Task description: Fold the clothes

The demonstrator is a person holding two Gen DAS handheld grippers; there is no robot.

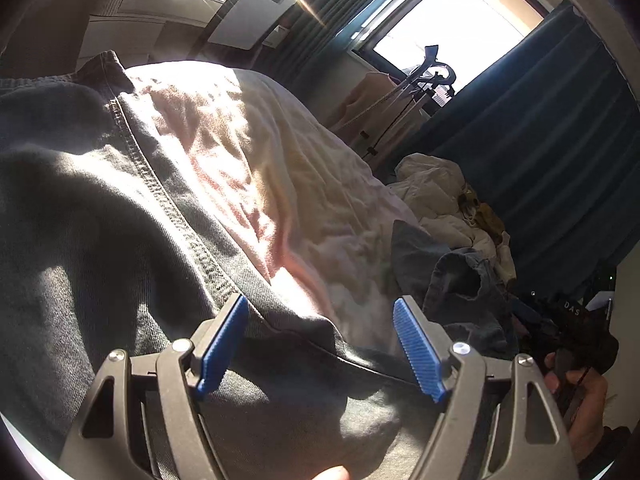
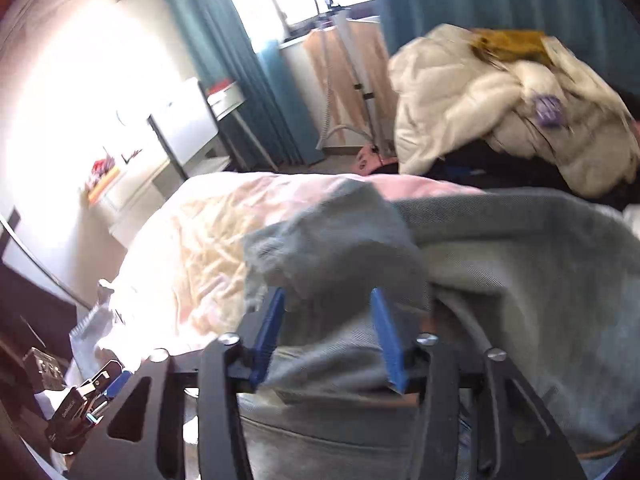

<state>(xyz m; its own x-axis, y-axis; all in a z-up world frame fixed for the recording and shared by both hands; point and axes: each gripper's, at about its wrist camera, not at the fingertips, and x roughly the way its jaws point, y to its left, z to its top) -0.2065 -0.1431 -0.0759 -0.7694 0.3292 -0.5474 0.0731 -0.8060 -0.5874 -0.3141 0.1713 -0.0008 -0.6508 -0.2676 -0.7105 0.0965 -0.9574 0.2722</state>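
Observation:
Dark grey jeans [image 1: 100,220] lie spread over a bed with a pink and cream cover [image 1: 260,140]. My left gripper [image 1: 320,304] hovers just above the jeans near their edge. It is open and its blue pads [image 1: 224,344] hold nothing. In the right wrist view the same jeans [image 2: 520,260] look lighter grey, with a fold bunched up at the front. My right gripper [image 2: 328,294] stands open astride that fold. The cloth sits between the pads [image 2: 268,332] without being pinched.
A heap of clothes with a cream padded jacket [image 2: 480,112] lies at the far right of the bed [image 2: 192,248]. Teal curtains [image 2: 208,40] and a window stand behind. A person's hand [image 1: 580,392] holds the other tool at the right edge.

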